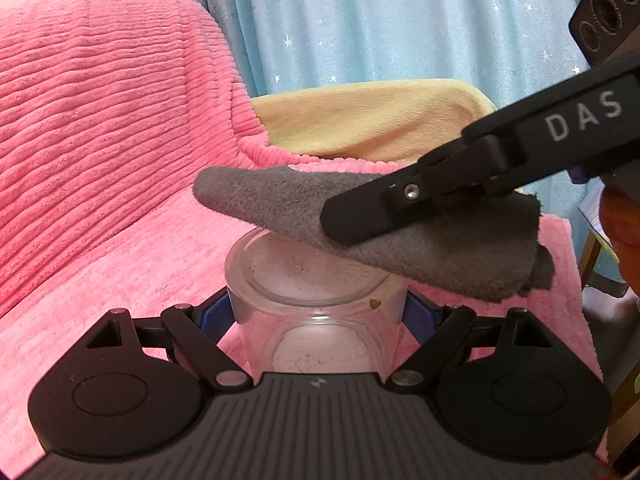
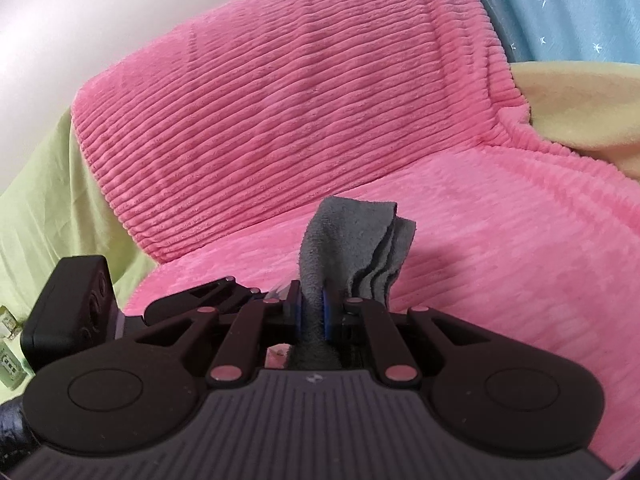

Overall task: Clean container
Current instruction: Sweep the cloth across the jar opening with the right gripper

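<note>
Grey cloth [image 1: 400,236] over clear container [image 1: 316,304]

Both pictures are bright, with soft, even light and no hard glare. The pink blanket [image 1: 100,128] is lit all over. A faint shadow lies on it just beside the grey cloth [image 2: 352,240]. Lines bend near the edges, and the corners go dark and round. The grey cloth [image 1: 400,232] looks a little fuzzy above the blanket. The light may come from above, but that is hard to tell.
</note>
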{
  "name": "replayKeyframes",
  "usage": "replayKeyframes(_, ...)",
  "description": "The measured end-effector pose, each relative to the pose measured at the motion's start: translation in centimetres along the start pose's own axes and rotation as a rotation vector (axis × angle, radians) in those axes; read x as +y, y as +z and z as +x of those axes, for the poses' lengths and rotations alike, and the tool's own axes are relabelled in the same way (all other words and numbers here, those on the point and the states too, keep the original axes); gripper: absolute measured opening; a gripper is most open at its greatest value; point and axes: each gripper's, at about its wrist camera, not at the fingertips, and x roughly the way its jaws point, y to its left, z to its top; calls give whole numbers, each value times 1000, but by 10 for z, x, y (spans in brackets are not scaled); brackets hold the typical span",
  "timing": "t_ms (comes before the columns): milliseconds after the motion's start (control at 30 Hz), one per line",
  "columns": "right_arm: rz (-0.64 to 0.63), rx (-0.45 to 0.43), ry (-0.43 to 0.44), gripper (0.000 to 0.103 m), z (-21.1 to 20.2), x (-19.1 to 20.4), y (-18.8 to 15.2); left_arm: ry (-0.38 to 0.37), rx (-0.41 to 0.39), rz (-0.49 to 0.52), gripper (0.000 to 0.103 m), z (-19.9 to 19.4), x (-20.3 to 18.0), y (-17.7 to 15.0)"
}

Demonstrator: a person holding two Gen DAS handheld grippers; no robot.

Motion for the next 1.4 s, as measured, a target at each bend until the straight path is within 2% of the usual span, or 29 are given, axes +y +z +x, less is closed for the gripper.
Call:
replayKeyframes(133, 1, -3, 14, 7, 9, 8, 1, 5, 3, -1, 86, 2, 1, 1)
replayKeyframes(333, -88, -12, -20, 6, 20, 17, 6, 8, 5, 5, 86, 3, -2, 0)
replayKeyframes(600, -26, -32, -58, 6, 10, -2, 7, -7, 10, 0, 86, 4, 0, 0)
replayKeyframes(867, 32, -20, -17, 7, -4, -5, 0, 0, 22, -1, 86, 5, -1, 1)
replayKeyframes(1167, 30, -19, 20, 7, 12, 9, 2, 4, 38, -9, 86, 6, 0, 1)
replayKeyframes(1400, 6, -53, -69, 6, 14, -1, 9, 12, 40, 12, 86, 6, -5, 1)
